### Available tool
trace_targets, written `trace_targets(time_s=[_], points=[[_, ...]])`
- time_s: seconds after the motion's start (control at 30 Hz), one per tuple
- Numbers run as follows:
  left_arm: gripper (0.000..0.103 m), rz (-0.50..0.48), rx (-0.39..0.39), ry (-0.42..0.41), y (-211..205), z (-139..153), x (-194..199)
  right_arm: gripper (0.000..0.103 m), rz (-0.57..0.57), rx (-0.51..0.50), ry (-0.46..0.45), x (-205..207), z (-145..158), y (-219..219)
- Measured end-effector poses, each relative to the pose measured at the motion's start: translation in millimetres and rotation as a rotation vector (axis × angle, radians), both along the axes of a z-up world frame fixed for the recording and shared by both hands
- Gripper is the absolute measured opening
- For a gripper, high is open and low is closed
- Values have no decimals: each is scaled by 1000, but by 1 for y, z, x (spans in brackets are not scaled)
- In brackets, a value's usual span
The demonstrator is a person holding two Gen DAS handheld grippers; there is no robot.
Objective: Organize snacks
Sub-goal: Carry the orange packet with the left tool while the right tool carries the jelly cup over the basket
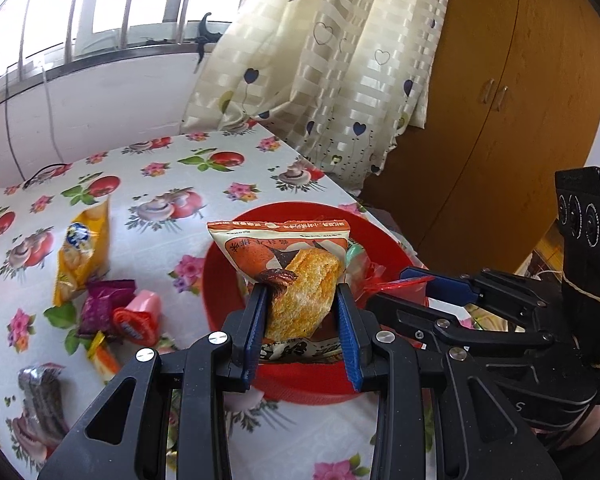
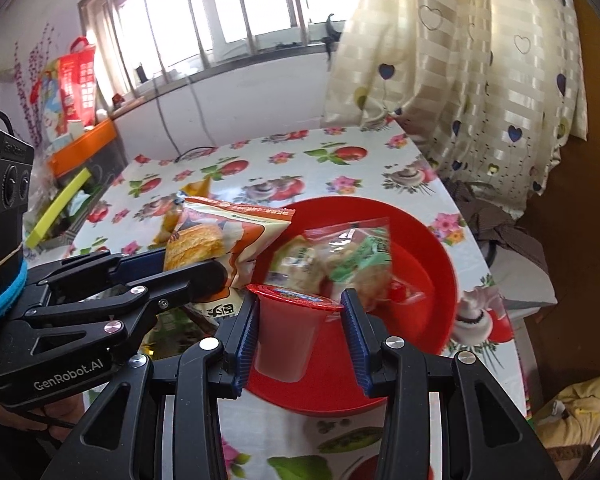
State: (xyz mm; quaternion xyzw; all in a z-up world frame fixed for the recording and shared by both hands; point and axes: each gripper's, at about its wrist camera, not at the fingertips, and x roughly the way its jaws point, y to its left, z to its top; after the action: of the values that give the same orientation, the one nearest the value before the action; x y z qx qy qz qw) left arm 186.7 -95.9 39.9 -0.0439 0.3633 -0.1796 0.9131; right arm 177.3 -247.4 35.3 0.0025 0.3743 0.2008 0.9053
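Over the red bowl [image 1: 220, 280], the left hand-held gripper [image 1: 302, 312] is clamped on an orange-and-white snack packet [image 1: 288, 264], blue pads pressing its lower half from both sides; the packet stands upright, top seam level, above the bowl's near side. From the right wrist view the same packet [image 2: 224, 236] sits left of centre, with the left gripper's black linkage crossing below it. The right hand-held gripper [image 2: 300, 320] is closed on a small red jelly cup [image 2: 288, 328] with a red foil lid, held upright just above the near rim of the bowl [image 2: 428, 264]. Inside the bowl lies a clear bag with a red top strip and green print [image 2: 344, 264], holding pale puffed pieces. In the left wrist view the right gripper [image 1: 416, 284] comes in from the right edge over the bowl, a red wrapper edge showing at its fingertips. On the desk [image 1: 148, 208], covered in a white cloth printed with tomatoes, mushrooms and flowers, other snacks lie left of the bowl: a yellow packet [image 1: 82, 252], a purple packet [image 1: 104, 304], a second red-lidded pink cup [image 1: 140, 316] touching the purple one, a small orange-and-yellow wrapper [image 1: 102, 354], and a dark striped packet [image 1: 44, 404] nearest the camera. Cream heart-print curtain [image 1: 340, 60] hangs behind the desk's far right corner, beside a wooden cabinet [image 1: 500, 120]. Window with bars [image 2: 220, 12] above the far edge.
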Motion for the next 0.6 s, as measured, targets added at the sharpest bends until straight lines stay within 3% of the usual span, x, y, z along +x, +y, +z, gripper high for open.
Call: trace_targets(time_s=[0.6], points=[[35,-74,12,152,-29,-42,32,37,-58,-50,75,30,-32,-22]])
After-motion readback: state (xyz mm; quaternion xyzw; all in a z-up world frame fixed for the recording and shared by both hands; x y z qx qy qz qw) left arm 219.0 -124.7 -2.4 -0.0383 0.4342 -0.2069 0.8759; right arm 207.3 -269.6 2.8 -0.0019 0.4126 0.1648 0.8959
